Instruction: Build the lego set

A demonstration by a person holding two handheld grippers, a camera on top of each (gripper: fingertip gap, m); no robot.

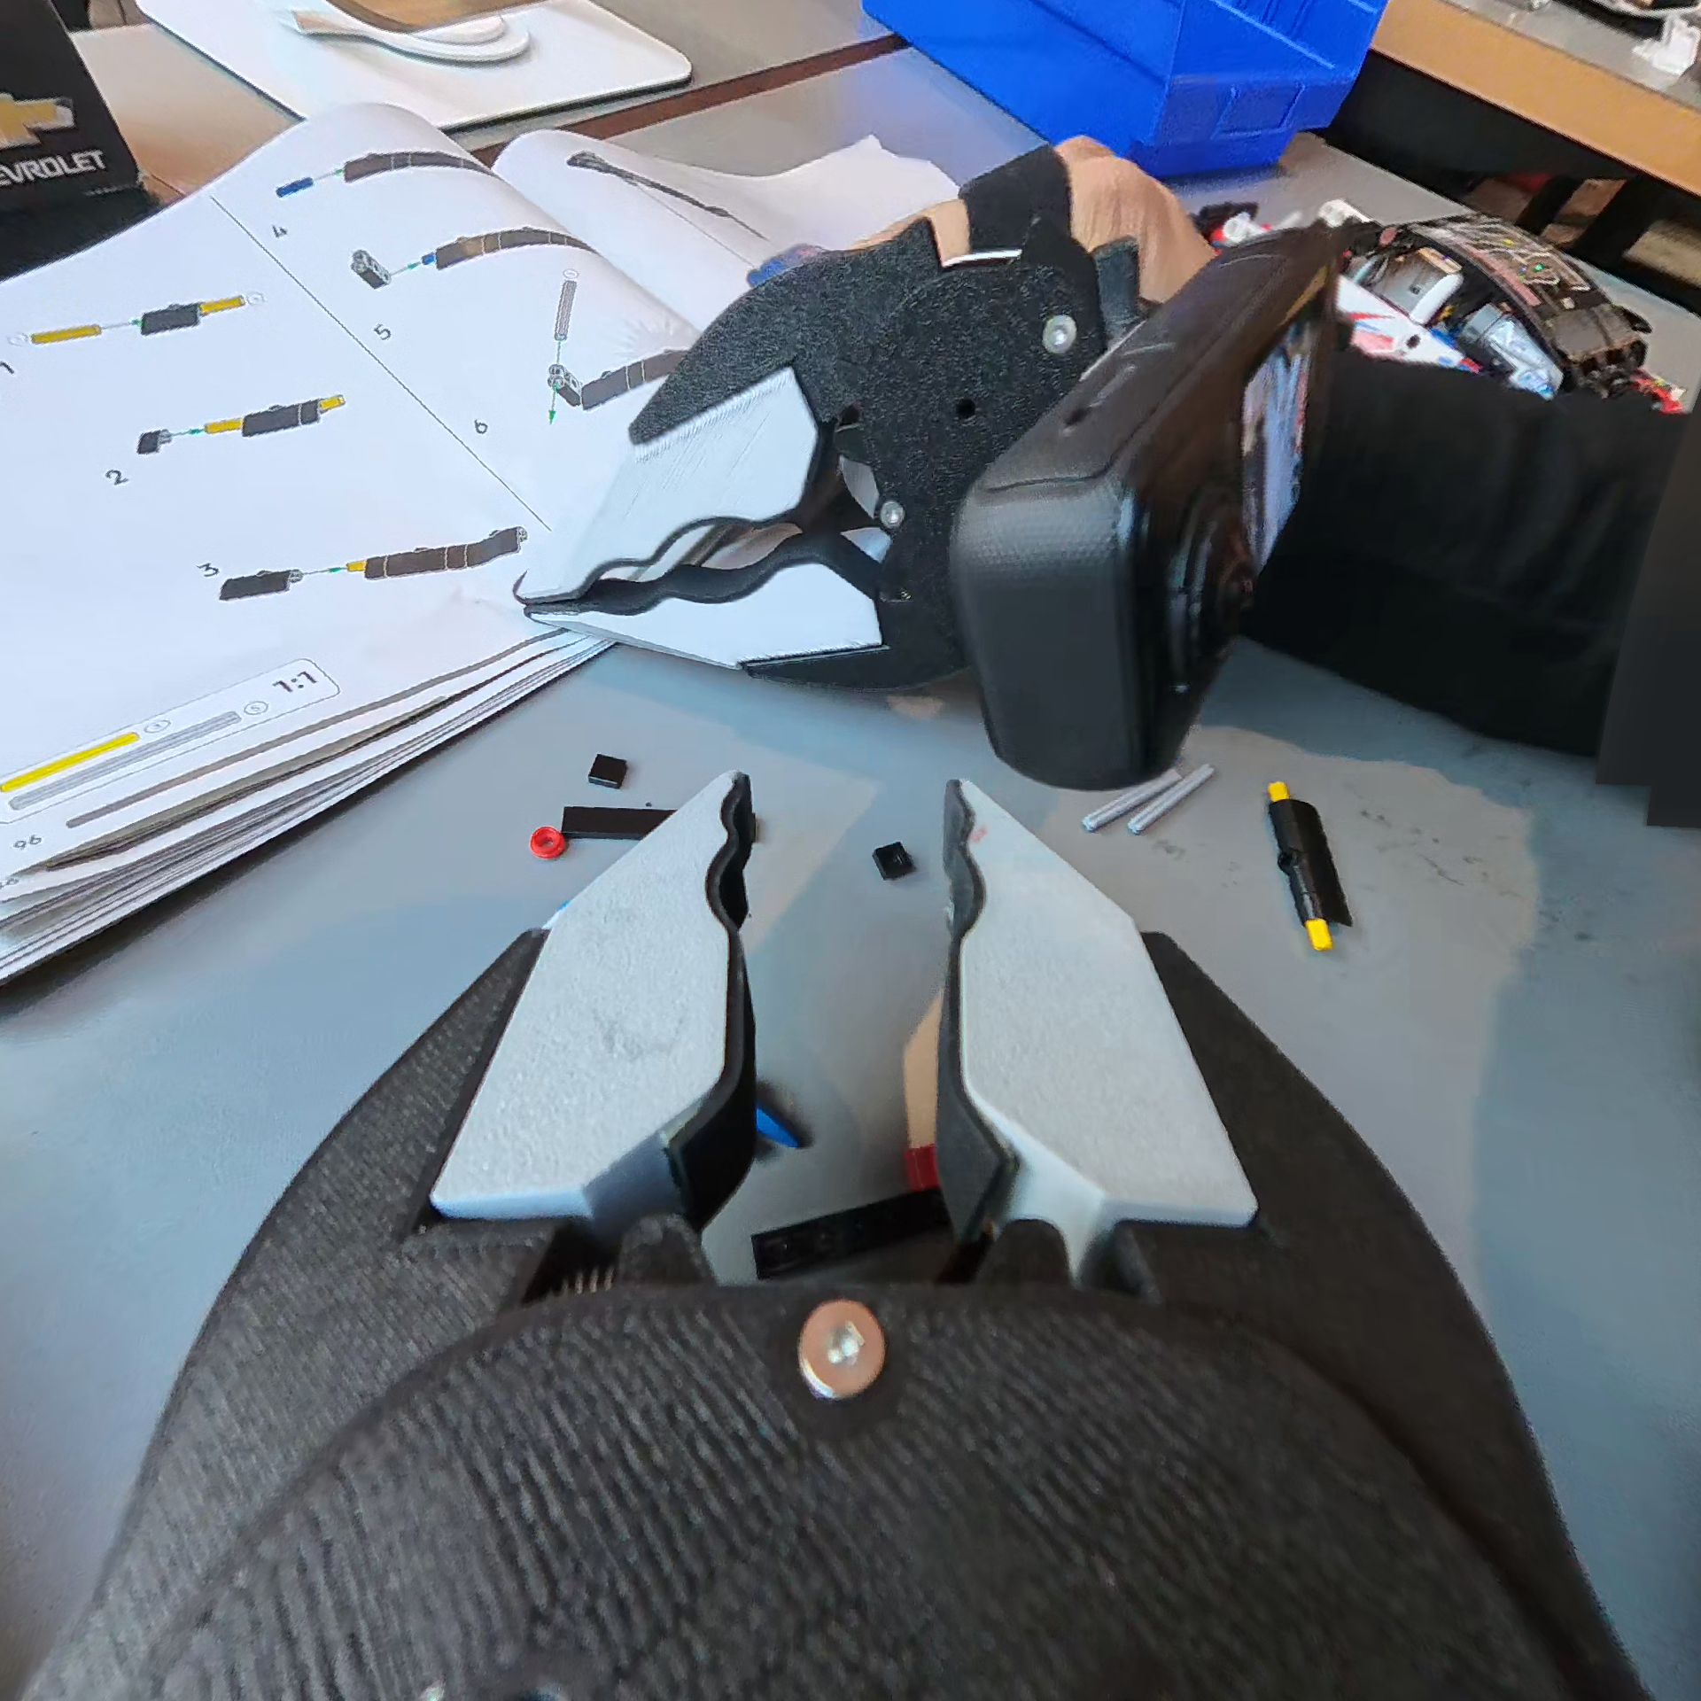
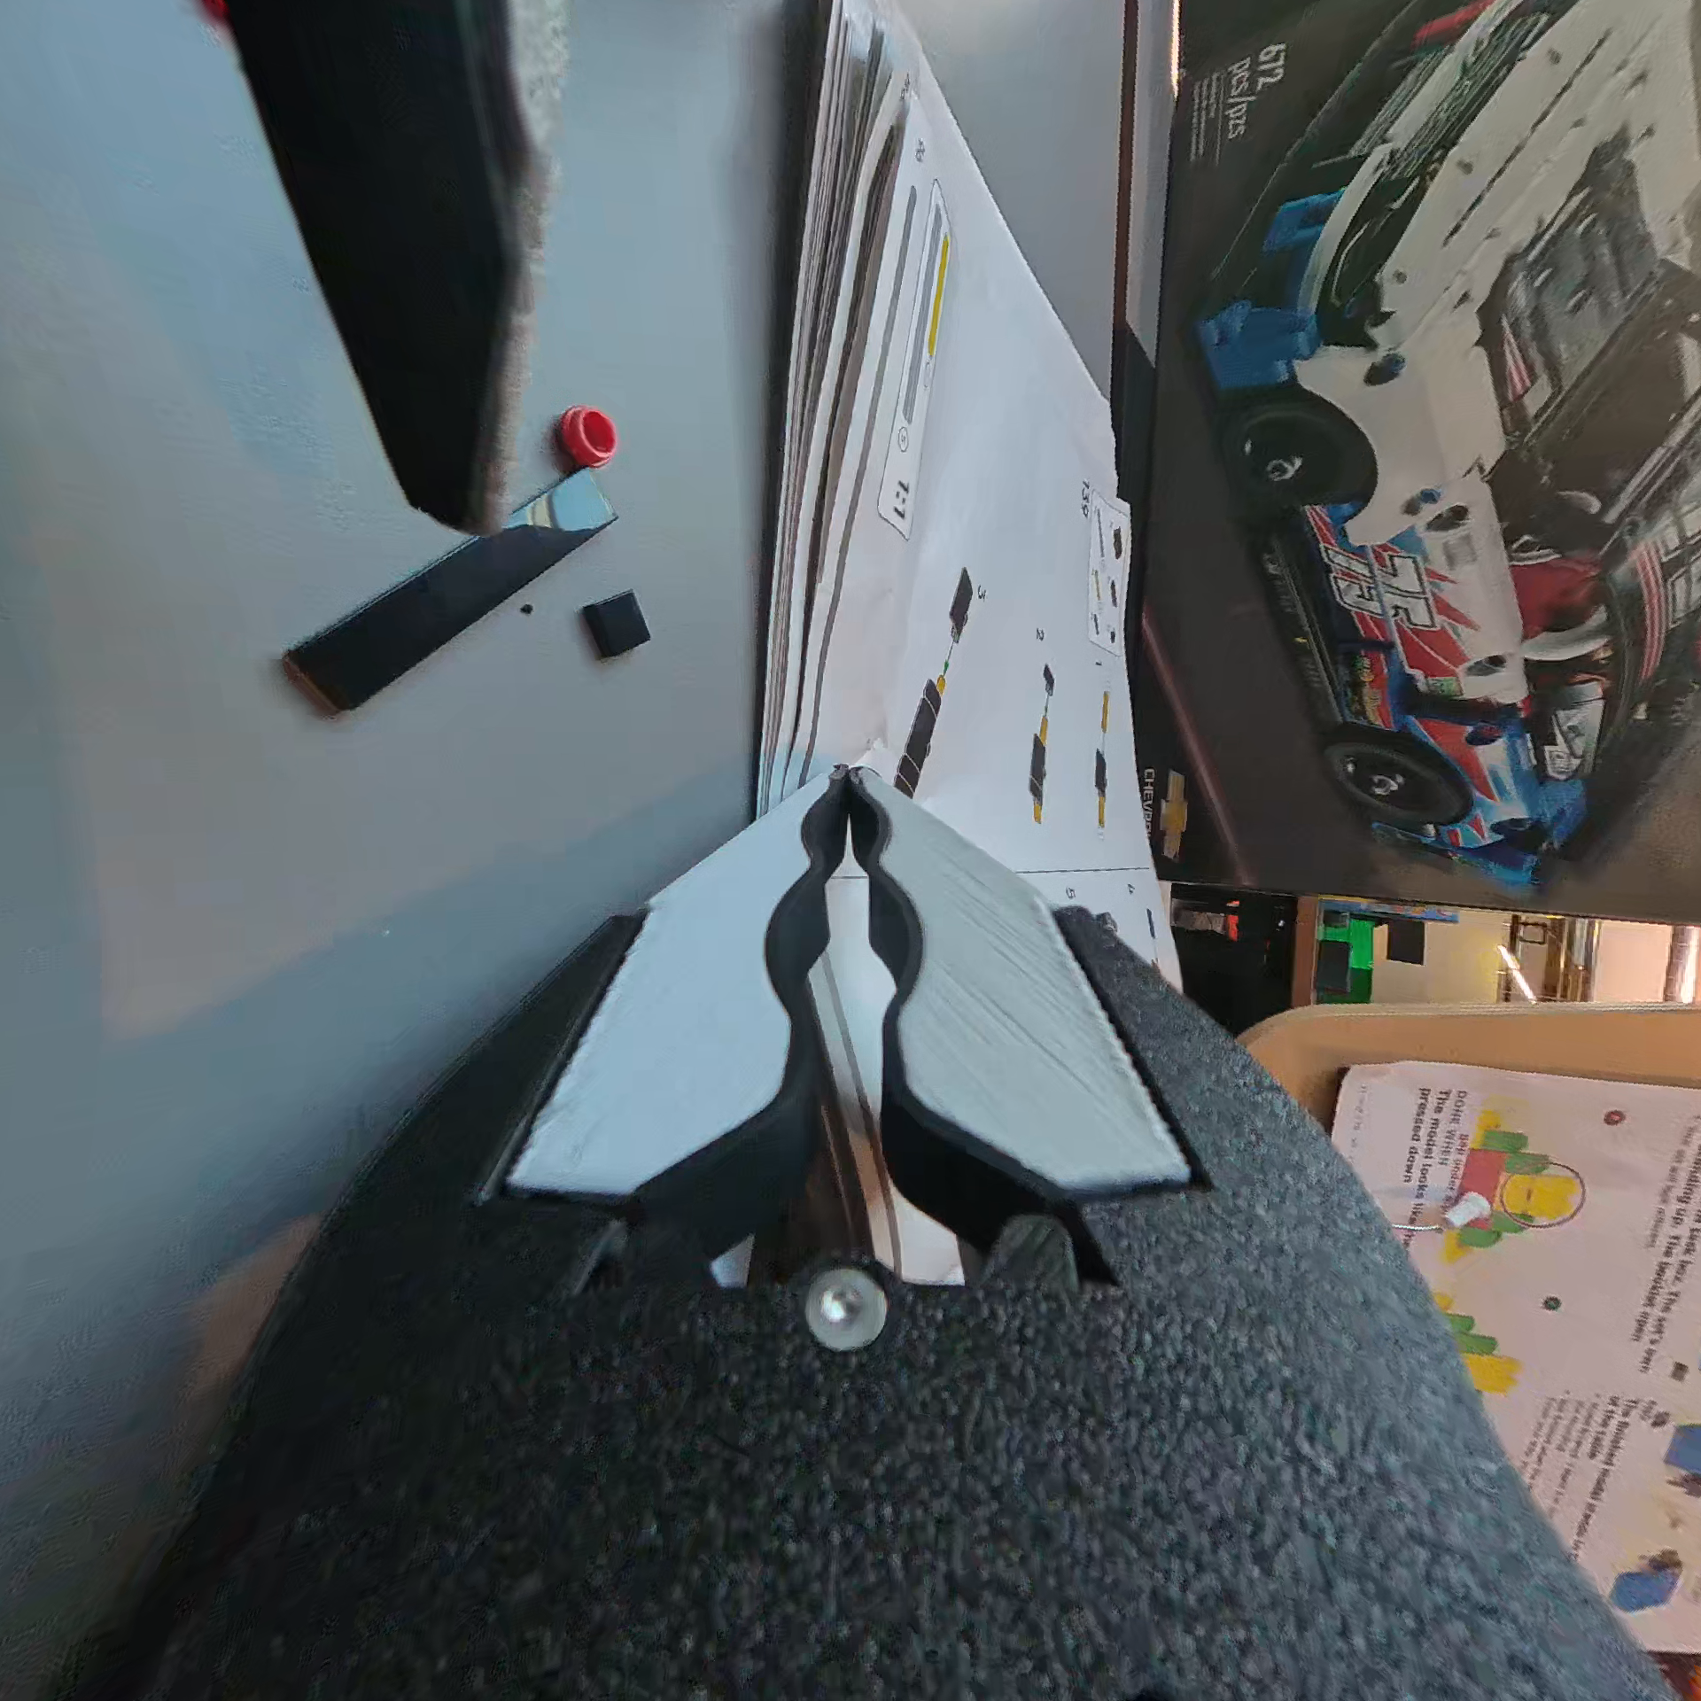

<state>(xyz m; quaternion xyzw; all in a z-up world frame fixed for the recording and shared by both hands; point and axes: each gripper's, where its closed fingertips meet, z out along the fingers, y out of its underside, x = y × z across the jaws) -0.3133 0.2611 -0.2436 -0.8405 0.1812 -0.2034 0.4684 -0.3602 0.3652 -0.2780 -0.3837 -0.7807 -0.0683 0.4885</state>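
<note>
Closest to the lens, our left gripper (image 1: 842, 810) fills the lower half of the left wrist view, jaws spread wide and holding nothing, above the grey table (image 1: 276, 1151). We judge this a lookup or page-turn step, no joining yet.

Instruction booklet (image 1: 276, 442) lies open at upper left. Our right gripper (image 2: 847, 775) sits at its page edge, tips pinched together; whether a sheet is caught between them we cannot tell.

The box for the set (image 2: 1427, 442) stands at upper right of the right wrist view; the partly built car (image 1: 1491, 304) shows at upper right of the left wrist view.

Loose parts, frame centre:
- black-and-yellow axle assembly (image 1: 1307, 865), right of the left gripper
- long black plate (image 2: 442, 598)
- two grey axles (image 1: 1146, 799)
- red round stud (image 1: 547, 841)
- two small black tiles (image 1: 607, 771), (image 1: 891, 862)

Next move likely needs matching the pictured sub-build to the axle assembly, then a fine pinch on a small part.
</note>
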